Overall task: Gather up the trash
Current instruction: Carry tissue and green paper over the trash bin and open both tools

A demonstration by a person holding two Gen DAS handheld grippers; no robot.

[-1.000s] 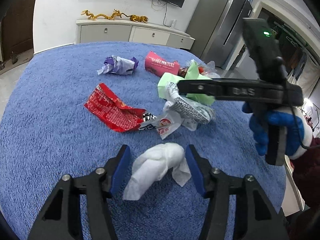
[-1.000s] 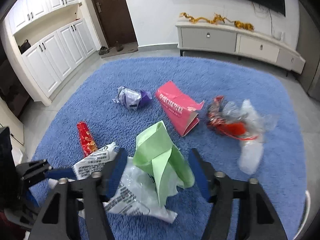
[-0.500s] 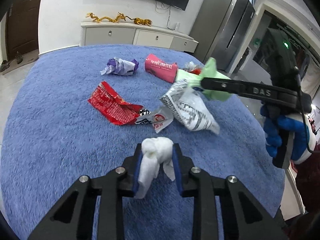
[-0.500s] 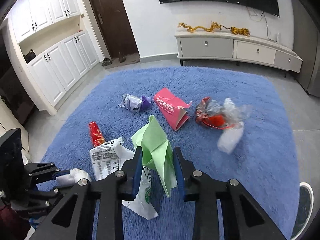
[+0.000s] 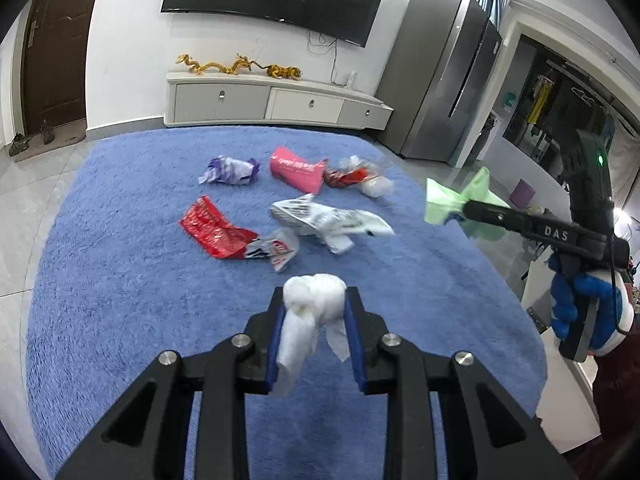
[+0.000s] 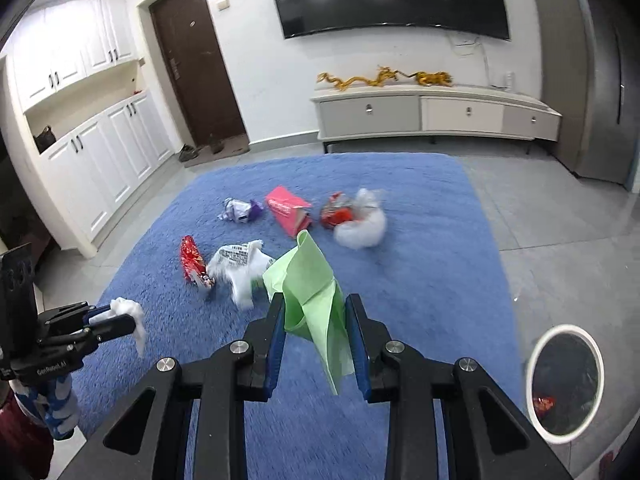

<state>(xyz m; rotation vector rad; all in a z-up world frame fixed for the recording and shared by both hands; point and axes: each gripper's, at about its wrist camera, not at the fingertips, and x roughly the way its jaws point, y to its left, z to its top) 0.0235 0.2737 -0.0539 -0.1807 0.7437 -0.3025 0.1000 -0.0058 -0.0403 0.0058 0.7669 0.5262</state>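
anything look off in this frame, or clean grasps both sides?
Both grasps look clean: left gripper pinches the white tissue, right gripper the green wrapper. Only oddity: the printed white bag on the rug is motion-blurred, as if just disturbed. The bin sits upright.

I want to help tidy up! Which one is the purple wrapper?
Look at the blue rug before the TV cabinet. At the pile's far left lies the purple wrapper, beside the pink box. It is the only purple-and-white crumple there.

Two claws [image 5: 314, 312] [image 6: 315, 316]; eight trash pieces; one bin [image 6: 532, 356]; one rug [image 5: 100, 280].
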